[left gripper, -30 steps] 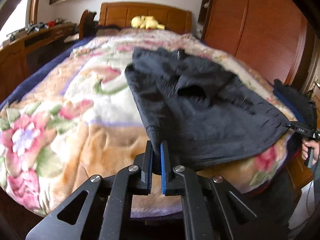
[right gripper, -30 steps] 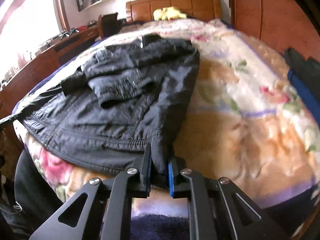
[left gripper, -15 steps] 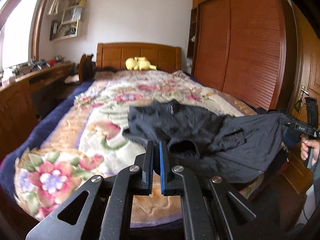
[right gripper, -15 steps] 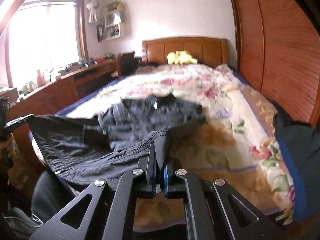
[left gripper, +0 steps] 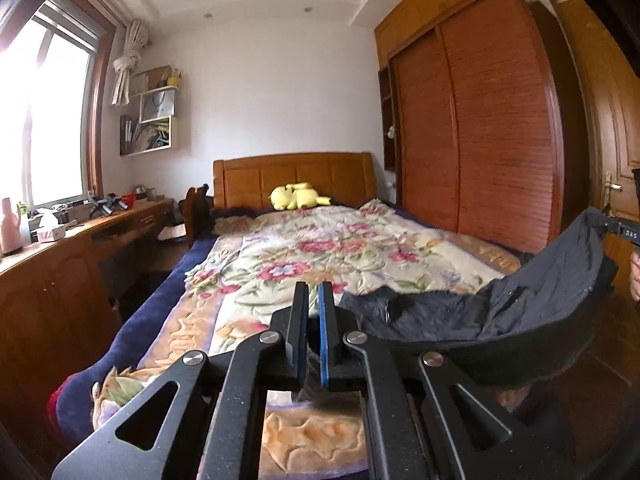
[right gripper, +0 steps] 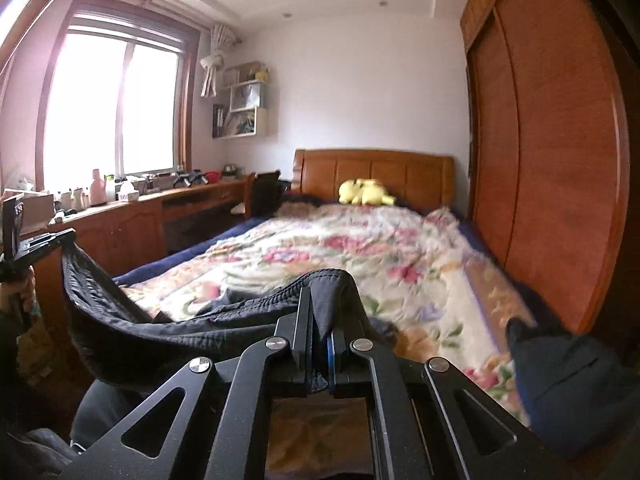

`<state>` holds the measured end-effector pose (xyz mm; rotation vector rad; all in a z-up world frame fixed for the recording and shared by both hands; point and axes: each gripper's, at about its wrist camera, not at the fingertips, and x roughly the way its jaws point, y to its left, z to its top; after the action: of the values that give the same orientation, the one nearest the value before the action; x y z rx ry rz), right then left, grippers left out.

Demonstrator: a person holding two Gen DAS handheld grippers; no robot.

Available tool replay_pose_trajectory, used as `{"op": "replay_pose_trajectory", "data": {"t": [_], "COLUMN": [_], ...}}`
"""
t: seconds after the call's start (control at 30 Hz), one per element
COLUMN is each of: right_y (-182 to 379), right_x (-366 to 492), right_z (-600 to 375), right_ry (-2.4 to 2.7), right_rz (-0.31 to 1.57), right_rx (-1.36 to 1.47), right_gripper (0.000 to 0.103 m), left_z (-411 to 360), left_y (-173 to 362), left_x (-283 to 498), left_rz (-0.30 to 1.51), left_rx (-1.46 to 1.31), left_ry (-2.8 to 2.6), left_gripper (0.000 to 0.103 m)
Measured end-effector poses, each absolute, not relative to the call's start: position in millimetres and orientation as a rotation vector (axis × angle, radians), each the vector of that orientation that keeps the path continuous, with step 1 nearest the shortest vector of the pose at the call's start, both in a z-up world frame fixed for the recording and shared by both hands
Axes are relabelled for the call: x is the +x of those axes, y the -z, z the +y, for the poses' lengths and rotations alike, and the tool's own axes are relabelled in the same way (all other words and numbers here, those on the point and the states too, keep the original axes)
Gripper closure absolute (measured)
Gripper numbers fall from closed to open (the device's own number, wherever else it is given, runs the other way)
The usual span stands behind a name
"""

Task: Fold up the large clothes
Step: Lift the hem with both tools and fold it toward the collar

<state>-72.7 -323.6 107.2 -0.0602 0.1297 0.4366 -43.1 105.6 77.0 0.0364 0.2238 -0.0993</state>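
While both tools pinch hem, black jacket [left gripper: 520, 312] sags between left tool [left gripper: 314, 320] and right tool [right gripper: 320, 336] over bed [left gripper: 320, 248].

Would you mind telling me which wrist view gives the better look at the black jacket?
The left wrist view: the black jacket hangs open across the right side, lining and folds visible, up to the right gripper. The right wrist view shows only its gathered hem, stretched from the right gripper toward the left gripper.
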Motion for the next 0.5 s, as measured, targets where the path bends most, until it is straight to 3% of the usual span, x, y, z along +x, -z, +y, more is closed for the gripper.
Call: {"op": "replay_pose_trajectory", "data": {"t": [0.2, 0.5], "right_y": [-96.9, -31.8], "right_x": [-98.4, -52.3], "right_z": [-323.4, -312.3], "right_ry": [-0.455, -0.434], "right_rz": [0.121, 0.285], "right_rx": [-0.098, -0.137], "right_gripper": [0.099, 0.099], "left_z": [110.1, 109.6], "left_y": [-73.2, -7.5], "left_x": [-46.4, 3.2], "left_rz": [0.218, 0.367], "left_rx": [0.036, 0.005], "left_ry": [0.123, 0.12], "left_gripper": [0.098, 0.098]}}
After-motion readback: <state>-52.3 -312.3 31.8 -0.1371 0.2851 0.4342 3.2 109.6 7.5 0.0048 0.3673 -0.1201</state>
